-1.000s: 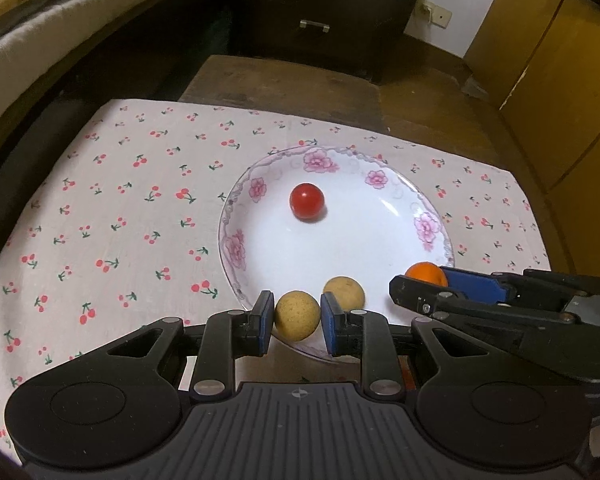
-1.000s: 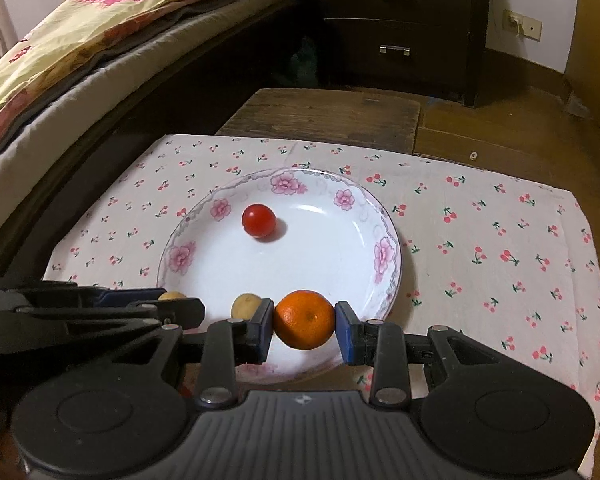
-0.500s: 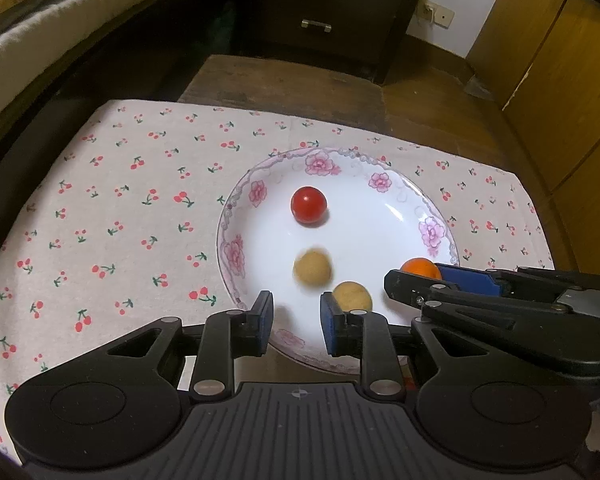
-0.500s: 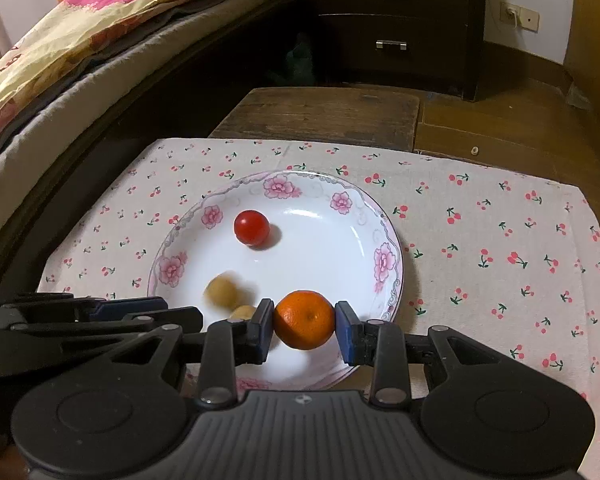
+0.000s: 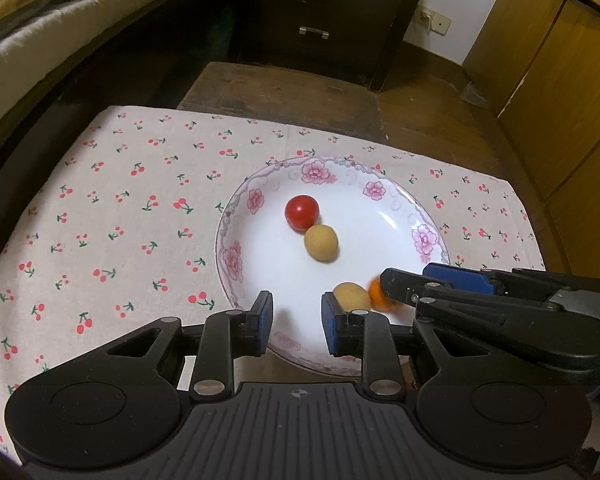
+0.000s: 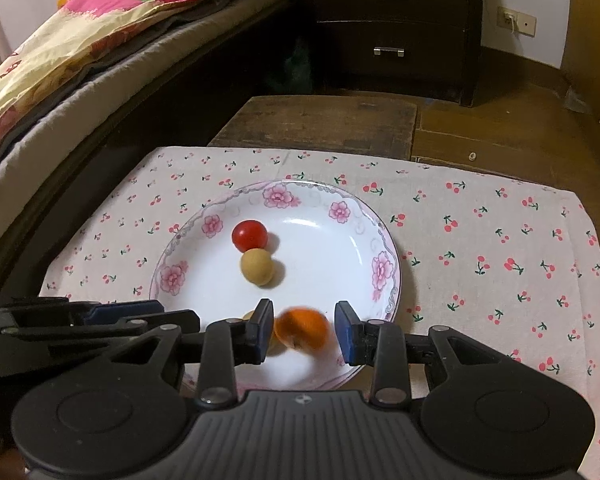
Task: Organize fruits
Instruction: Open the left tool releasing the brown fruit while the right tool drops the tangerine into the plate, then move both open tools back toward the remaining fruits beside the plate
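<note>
A white flowered plate [image 5: 225,240] [image 6: 392,264] lies on a cherry-print cloth. In it a red tomato [image 5: 302,213] [image 6: 249,235] touches a tan round fruit [image 5: 321,242] [image 6: 256,267]. A second tan fruit [image 5: 351,297] sits at the near rim beside my left gripper's right finger. My left gripper [image 5: 297,320] hangs over the near rim, open, nothing between its pads. The right gripper [image 6: 304,330] is just right of it. An orange [image 6: 300,332] [image 5: 376,294], blurred, sits low between its pads with a gap at the right pad.
The cloth [image 5: 120,216] [image 6: 500,248] covers a low surface. A worn wooden board [image 6: 320,124] lies beyond it, then a dark drawer chest [image 6: 396,28]. A bed with bedding [image 6: 80,52] runs along the left. Wooden cupboards [image 5: 560,80] stand at the right.
The tan fruit left my left gripper's pads and rolled up the plate to rest against the tomato. The orange has come loose between the right pads, dropping slightly and blurring.
</note>
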`<state>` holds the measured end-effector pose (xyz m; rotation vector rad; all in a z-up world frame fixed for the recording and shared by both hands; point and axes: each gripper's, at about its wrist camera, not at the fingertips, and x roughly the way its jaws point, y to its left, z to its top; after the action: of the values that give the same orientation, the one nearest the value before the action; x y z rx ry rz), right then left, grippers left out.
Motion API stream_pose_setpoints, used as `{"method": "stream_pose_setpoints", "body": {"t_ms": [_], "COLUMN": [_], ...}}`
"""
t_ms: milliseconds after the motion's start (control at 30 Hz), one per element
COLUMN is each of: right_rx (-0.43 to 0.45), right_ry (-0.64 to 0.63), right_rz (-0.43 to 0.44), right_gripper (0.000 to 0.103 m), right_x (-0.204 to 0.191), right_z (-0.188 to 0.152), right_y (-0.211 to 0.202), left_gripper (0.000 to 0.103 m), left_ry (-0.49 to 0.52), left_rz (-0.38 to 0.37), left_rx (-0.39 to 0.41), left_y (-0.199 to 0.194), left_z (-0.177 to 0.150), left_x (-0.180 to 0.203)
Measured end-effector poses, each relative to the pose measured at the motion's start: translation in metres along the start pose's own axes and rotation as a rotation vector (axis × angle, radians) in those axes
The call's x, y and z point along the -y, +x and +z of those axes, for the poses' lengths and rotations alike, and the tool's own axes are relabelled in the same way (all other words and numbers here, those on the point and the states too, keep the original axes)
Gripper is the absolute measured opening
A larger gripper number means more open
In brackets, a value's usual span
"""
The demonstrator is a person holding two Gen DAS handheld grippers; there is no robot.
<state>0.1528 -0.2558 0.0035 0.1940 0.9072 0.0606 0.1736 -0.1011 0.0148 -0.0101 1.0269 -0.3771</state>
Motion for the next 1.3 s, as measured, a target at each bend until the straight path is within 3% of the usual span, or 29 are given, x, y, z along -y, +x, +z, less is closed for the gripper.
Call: {"method": "stream_pose_setpoints", "body": {"t_ms": [567,1300], "right_rx": [0.018,-0.034], "right_ry": [-0.013,-0.032], "right_rz": [-0.01,0.008], "right_gripper": [0.036,0.036], "right_x": [-0.01,-0.028], "right_z": [-0.011,-0.059], "right_y": [-0.024,-0.05], "left_gripper": [0.036,0.039], "left_ry": [-0.01,-0.058], "left_rz": [-0.019,-0.018], "left_rx": [0.021,-0.023], "left_y": [-0.022,-0.047], "left_z": [-0.009,-0.055], "left_x": [-0.007,-0.037]}}
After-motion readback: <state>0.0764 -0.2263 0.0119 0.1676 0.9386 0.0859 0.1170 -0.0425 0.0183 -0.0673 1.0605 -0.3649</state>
